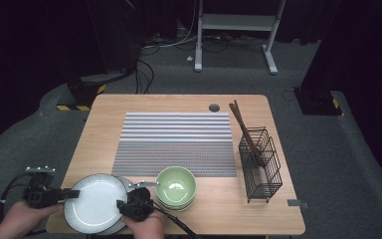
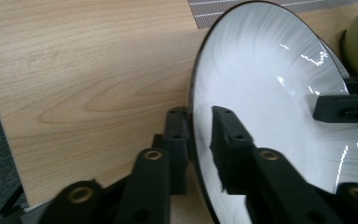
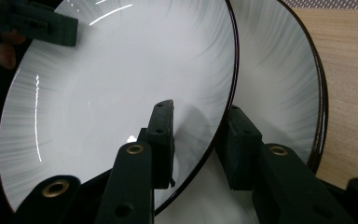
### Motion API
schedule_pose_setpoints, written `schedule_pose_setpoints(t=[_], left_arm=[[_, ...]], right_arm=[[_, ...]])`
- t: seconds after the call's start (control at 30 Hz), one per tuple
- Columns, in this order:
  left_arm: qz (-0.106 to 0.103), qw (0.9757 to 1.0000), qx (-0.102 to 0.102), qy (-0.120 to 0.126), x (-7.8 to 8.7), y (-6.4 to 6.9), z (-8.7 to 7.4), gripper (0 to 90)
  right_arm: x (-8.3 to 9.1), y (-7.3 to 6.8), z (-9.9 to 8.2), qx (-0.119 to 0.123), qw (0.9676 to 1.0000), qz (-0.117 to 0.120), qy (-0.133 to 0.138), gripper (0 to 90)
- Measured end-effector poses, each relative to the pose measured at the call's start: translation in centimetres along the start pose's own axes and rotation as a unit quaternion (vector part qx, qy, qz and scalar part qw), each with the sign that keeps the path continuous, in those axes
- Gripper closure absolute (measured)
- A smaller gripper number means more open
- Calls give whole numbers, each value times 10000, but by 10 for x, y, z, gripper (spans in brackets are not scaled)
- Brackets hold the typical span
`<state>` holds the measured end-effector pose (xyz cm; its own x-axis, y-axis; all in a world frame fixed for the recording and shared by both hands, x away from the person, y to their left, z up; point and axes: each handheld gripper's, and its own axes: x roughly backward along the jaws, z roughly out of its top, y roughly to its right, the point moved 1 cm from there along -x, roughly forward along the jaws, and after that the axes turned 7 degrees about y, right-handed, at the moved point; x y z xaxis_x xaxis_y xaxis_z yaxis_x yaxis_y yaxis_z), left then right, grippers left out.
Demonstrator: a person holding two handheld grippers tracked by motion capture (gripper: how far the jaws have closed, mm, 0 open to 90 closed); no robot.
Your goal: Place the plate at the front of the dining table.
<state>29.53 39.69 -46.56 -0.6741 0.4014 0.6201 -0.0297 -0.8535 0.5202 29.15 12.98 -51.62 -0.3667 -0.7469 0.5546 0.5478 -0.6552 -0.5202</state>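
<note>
1. Where the bench [image 1: 189, 102] meets its near left corner, a striped mat [image 1: 175, 143] spreads across its middle.
2. Wire rack [image 1: 260, 164] with chopsticks [image 1: 243, 130] stands by the right edge.
3. White plate [image 1: 93, 203] is lifted off the plate stack [image 1: 122, 225] at that corner; green bowls [image 1: 175, 187] sit just beside.
4. Left gripper [image 1: 72, 193] straddles the plate's left rim, jaws slightly slack.
5. Right gripper [image 1: 125, 204] clamps its right rim.

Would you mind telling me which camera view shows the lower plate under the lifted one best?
The right gripper view: the lower plate shows a broad rim beside the lifted plate. The high view shows a thin crescent; in the left gripper view I cannot make it out.
</note>
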Motion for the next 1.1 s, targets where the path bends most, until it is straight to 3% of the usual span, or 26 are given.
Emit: schedule_pose_setpoints(t=[0.07,0.2,0.27,0.4,0.53,0.87,0.93,1.1], left_arm=[[127,9998,-162,-2,-2,3,-3,792],[110,9999,-75,22,-4,4,-4,792],[91,9999,-132,8,-3,4,-3,797],[47,9998,-100,156,0,5,1,810],[-57,9997,-27,235,0,3,3,816],[-343,9982,-82,492,5,7,5,829],[-389,9977,-130,534,4,8,4,830],[-446,9974,-226,516,3,8,4,829]], right_arm=[[2,0,1,75,9999,-83,52,689],[3,2,3,5,10000,-93,31,697],[4,2,3,-26,9999,-94,23,706],[6,1,6,-91,9998,-60,138,738],[11,0,9,-109,9995,-46,280,762],[22,-6,15,4,9975,-212,676,805],[24,-8,15,84,9966,-261,780,812],[26,-7,18,13,9957,-303,873,827]])
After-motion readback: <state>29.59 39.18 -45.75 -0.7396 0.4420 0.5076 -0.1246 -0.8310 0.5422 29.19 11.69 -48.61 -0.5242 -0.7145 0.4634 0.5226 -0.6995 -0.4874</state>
